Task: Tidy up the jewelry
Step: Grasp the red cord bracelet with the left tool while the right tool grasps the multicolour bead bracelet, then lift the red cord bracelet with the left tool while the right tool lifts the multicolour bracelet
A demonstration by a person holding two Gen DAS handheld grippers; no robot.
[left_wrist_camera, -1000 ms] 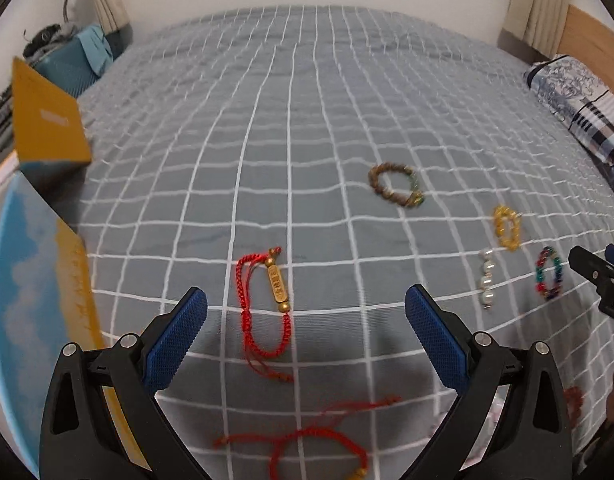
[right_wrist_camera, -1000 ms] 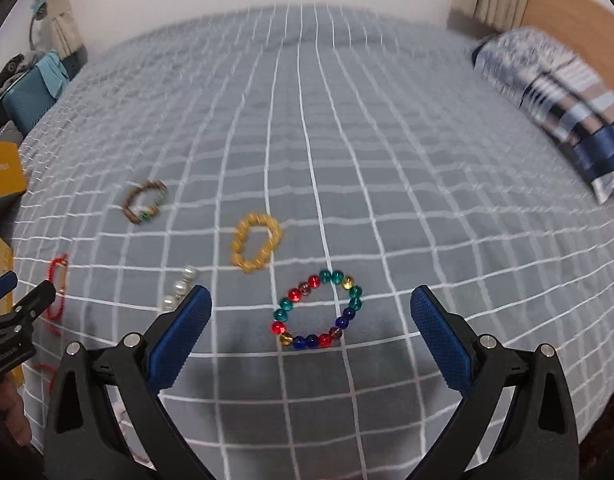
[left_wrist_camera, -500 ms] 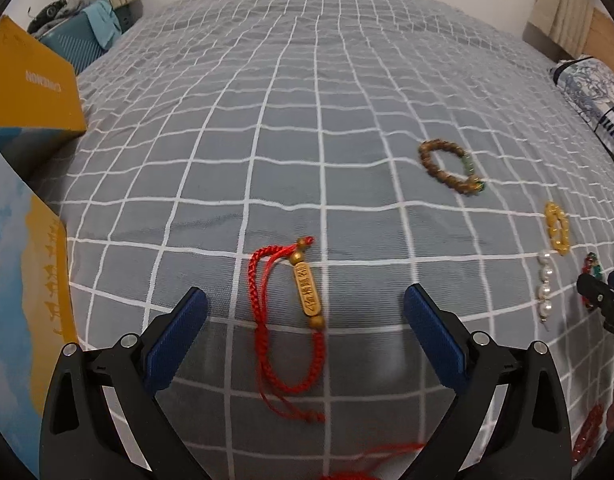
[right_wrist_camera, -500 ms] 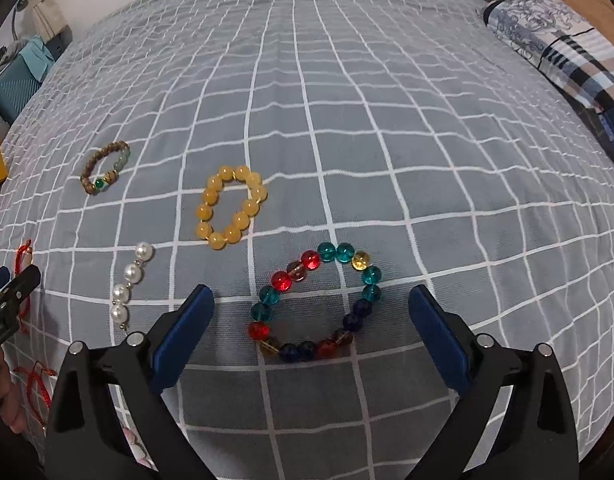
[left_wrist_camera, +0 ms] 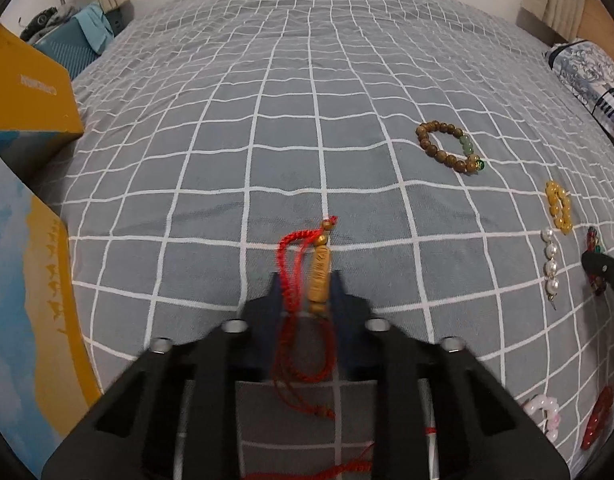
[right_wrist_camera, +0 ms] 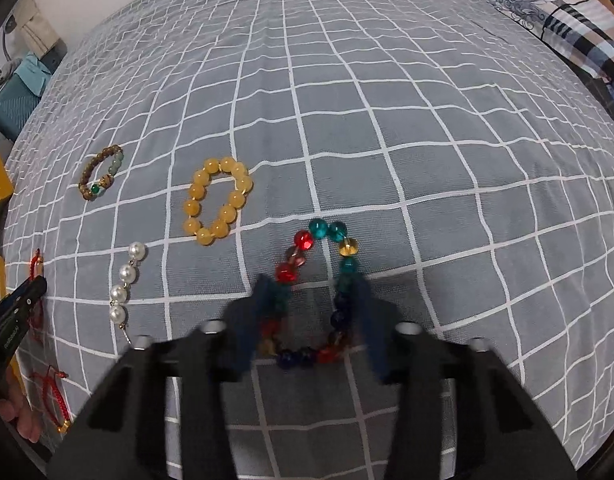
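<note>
In the left wrist view my left gripper [left_wrist_camera: 307, 286] is shut on a red cord bracelet [left_wrist_camera: 295, 276] with a long gold bead [left_wrist_camera: 320, 276], low on the grey checked bedspread [left_wrist_camera: 267, 140]. In the right wrist view my right gripper [right_wrist_camera: 313, 300] has closed around a multicoloured glass bead bracelet [right_wrist_camera: 317, 236], squeezing it into a narrow loop. A yellow bead bracelet [right_wrist_camera: 217, 201], a pearl strand [right_wrist_camera: 125, 284] and a brown wooden bead bracelet [right_wrist_camera: 100, 172] lie to its left.
A yellow and blue box [left_wrist_camera: 27, 92] and its lid [left_wrist_camera: 31, 300] stand at the bed's left edge. A patterned pillow [right_wrist_camera: 555, 20] lies far right. A second red cord bracelet [right_wrist_camera: 51, 396], a pink bracelet [left_wrist_camera: 545, 420] and a red bead bracelet [left_wrist_camera: 597, 420] lie near me.
Both grippers have dropped to the bedspread and closed: the left on the red cord bracelet, the right on the multicoloured bead bracelet, which is now pinched narrower.
</note>
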